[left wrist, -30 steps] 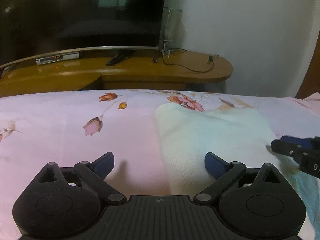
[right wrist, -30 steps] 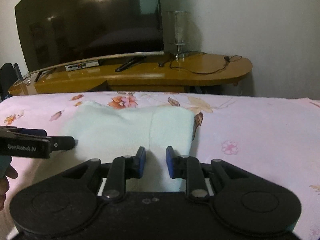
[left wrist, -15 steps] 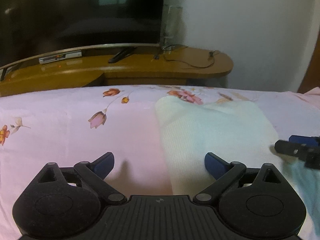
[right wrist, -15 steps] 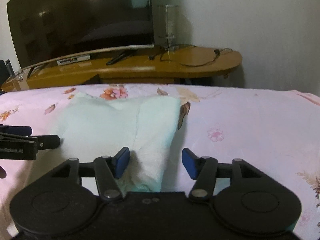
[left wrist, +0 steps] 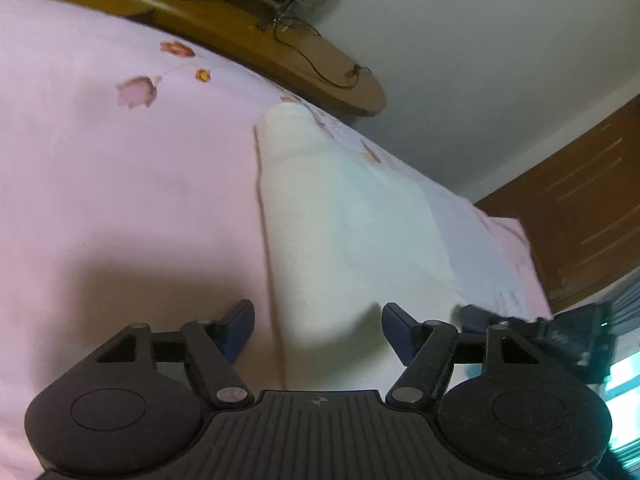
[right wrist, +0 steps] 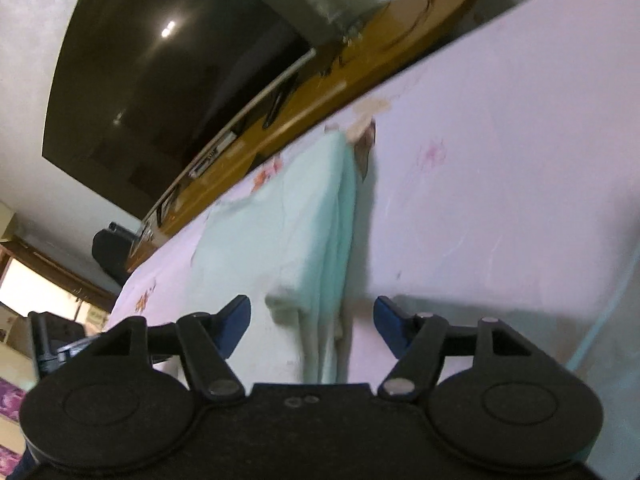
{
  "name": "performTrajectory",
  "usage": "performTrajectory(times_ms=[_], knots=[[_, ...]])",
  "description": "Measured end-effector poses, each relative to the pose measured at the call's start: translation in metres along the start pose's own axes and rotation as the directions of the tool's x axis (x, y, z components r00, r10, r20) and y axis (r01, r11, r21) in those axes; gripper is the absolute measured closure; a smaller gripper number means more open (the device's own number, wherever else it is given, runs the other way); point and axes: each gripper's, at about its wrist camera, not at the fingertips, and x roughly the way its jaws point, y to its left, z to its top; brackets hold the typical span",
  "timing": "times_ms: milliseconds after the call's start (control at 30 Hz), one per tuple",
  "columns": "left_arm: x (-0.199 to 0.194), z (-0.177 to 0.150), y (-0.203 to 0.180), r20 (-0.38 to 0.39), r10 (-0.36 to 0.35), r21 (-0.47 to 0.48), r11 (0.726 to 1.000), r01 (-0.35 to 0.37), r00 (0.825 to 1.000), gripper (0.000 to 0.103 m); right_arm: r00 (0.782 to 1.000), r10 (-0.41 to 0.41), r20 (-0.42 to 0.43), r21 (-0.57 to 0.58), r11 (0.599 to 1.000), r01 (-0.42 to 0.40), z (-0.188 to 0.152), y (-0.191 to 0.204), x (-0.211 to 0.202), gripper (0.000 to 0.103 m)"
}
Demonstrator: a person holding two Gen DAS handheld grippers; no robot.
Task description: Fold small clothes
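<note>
- Two grippers, both mine: my left gripper point(left wrist: 318, 330) has its jaws closing, with the near left edge of the garment lying between them but not yet pinched; my right gripper point(right wrist: 312, 326) has its jaws opening, released, the pads clear of the cloth.
- One small garment point(left wrist: 344, 216), pale mint, folded to a long panel on the bed sheet point(left wrist: 120, 184). It runs straight ahead of both pairs of jaws. Seen from the right wrist, its layered right edge point(right wrist: 340, 240) starts between the jaws and runs away from them.
- One television stand point(left wrist: 248, 28), wooden, far beyond the jaws, past the bed's edge.
- Risk, as I judge it: the left jaws straddle both garment edge and sheet, so they may close on the sheet too, dragging it along with the fold.
- Risk: the right edge shows several loose layers; a shallow bite would catch only the top one and the stack would splay open.
- Risk: both views are tilted and blurred, so a poorly aimed pinch is likely.
- Change from a second ago: the left jaws stood wider, the right nearly shut; both views were level, and now both are rolled and pitched toward the bed.
</note>
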Motion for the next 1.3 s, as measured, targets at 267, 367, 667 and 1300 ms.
performTrajectory(times_ms=[267,367,667,1300], knots=[[0.02,0.004,0.001,-0.012,-0.069,-0.023,0.997,0.069,0.998,0.034,0.998,0.051,-0.026,0.011,0.999,-0.051,0.006,0.002,0.026,0.048],[0.02,0.004,0.004,-0.001,-0.094,-0.027,0.995,0.094,0.996,0.034,0.997,0.066,-0.036,-0.008,0.998,-0.066,0.008,0.003,0.031,0.055],[0.038,0.002,-0.044,0.053,0.121,0.267,0.955,-0.131,0.991,0.047,0.998,0.059,0.004,-0.057,0.997,-0.058,0.004,0.005,0.031,0.064],[-0.016,0.0,-0.095,0.147,0.152,0.371,0.907,-0.197,0.977,0.07,0.996,-0.002,0.091,-0.151,0.988,0.015,-0.002,0.052,0.002,0.074]])
